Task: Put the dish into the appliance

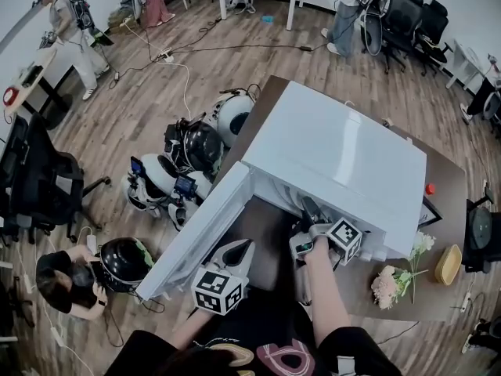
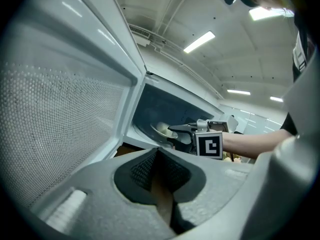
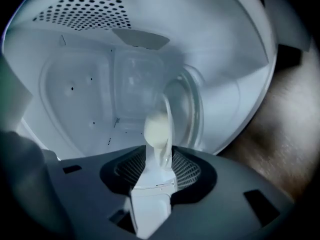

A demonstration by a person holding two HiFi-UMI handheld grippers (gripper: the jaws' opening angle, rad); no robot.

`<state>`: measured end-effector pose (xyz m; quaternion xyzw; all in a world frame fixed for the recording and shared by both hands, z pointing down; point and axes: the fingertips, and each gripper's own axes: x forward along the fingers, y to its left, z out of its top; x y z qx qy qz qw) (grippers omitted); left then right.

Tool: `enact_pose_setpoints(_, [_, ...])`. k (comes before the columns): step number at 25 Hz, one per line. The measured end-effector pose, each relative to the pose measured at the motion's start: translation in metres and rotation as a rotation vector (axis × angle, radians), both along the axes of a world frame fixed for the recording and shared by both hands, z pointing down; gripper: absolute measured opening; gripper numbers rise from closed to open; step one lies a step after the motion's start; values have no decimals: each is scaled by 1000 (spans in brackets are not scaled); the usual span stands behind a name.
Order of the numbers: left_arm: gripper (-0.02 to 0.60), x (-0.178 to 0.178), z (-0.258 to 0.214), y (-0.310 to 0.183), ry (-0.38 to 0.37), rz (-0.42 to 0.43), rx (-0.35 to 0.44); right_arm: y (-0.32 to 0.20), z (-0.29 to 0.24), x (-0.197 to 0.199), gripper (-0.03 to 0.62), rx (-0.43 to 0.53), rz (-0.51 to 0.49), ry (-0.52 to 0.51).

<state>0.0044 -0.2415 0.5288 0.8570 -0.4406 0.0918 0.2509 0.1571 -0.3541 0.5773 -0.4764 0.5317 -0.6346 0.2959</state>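
The white box-shaped microwave oven (image 1: 337, 159) stands on the brown bench (image 1: 446, 178) with its white door (image 1: 200, 233) swung wide. The right gripper (image 3: 155, 169) reaches inside the oven's cavity, its fingers pinching the rim of the pale cream shallow dish (image 3: 159, 126). The dish sits inside the oven, close over the clear round glass turntable (image 3: 192, 109) and roughly parallel to it. Whether it touches the glass cannot be told. The left gripper (image 2: 160, 176) waits outside the oven, beside the open door, its fingers drawn together on nothing.

The step in hand looks like setting the dish down. To do it well, I would bring the dish level over the middle of the turntable, lower it until it rests flat, and only then spread the fingers. The right gripper should draw straight back out of the oven's mouth without catching the dish's rim. The left gripper is well placed to swing the door shut.
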Motion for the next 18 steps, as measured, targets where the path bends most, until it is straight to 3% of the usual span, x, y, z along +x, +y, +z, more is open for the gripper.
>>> enact_pose_setpoints(3, [9,1,1,0,-1,-1,-3,-6,-9,-4,210,65,-37,56])
enact_pose_setpoints(6, [9,3,2,0,-8,6,-3,-9,-13,-8,239,108,-110,178])
enact_pose_setpoints(10, [9,2,2,0,-12,5,-2,-9,-11,-13,279,139,-235,458])
enact_pose_setpoints(18, [9,-1,4,-2,-28,-11,-7,-9,10,-13,284,113,-447,983])
